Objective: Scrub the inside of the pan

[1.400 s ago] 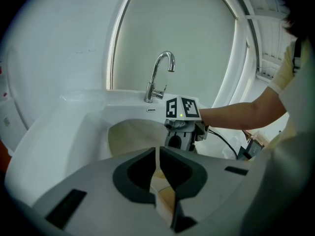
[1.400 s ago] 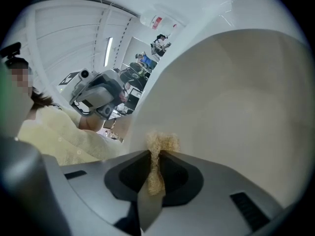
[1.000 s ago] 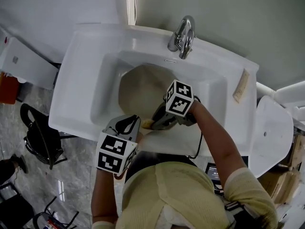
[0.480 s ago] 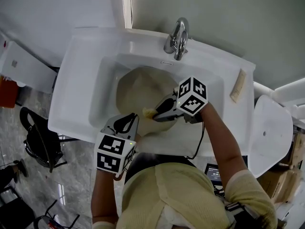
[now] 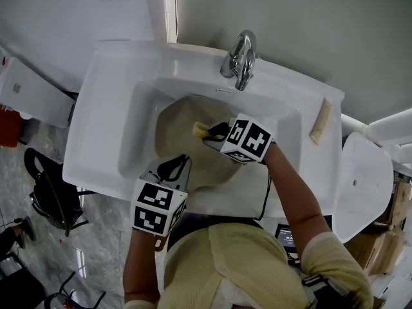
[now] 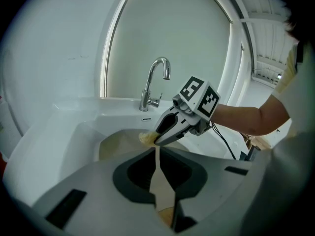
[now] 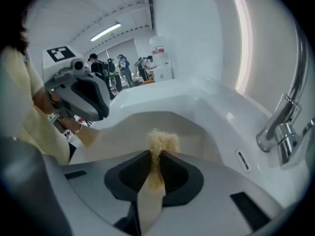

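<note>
A beige pan (image 5: 180, 134) lies tilted in the white sink (image 5: 106, 114). Its flat handle (image 6: 160, 183) runs back between the jaws of my left gripper (image 5: 168, 171), which is shut on it at the sink's near edge. My right gripper (image 5: 207, 132) reaches into the pan from the right, shut on a yellow scrubber (image 5: 199, 129) that rests against the pan's inner surface. In the right gripper view the fibrous scrubber (image 7: 162, 142) sticks out past the jaws over the pan (image 7: 142, 124), with the left gripper (image 7: 83, 95) at the left. The left gripper view shows the right gripper (image 6: 170, 128) and scrubber (image 6: 146, 138) ahead.
A chrome faucet (image 5: 239, 53) stands at the sink's back, close above the pan. A beige strip (image 5: 319, 122) lies on the sink's right rim. A black chair (image 5: 48, 185) stands on the floor at the left, and a white fixture (image 5: 364, 185) at the right.
My right gripper has carried the scrubber from the pan's near rim across its inside toward the faucet and a little left. The left gripper has kept its hold on the handle.
</note>
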`<move>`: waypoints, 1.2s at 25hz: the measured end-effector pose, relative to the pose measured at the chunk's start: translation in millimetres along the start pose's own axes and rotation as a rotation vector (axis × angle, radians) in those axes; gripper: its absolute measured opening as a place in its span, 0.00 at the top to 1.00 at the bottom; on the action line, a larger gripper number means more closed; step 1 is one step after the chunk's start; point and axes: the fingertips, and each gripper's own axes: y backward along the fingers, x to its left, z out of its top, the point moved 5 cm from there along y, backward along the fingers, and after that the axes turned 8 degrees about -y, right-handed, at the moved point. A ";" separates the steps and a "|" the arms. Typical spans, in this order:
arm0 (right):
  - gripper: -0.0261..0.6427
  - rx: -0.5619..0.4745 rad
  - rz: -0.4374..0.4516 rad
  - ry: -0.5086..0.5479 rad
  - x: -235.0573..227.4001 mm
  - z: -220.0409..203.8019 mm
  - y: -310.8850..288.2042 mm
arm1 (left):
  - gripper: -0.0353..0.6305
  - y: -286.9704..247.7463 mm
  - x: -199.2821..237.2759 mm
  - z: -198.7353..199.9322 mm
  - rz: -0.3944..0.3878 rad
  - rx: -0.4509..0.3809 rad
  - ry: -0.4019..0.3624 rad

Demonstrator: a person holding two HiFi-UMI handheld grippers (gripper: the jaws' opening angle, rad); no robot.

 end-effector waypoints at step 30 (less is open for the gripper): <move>0.85 0.353 -0.540 0.218 -91.9 -44.0 -62.5 | 0.84 -26.0 26.4 -3.7 -0.015 0.056 0.032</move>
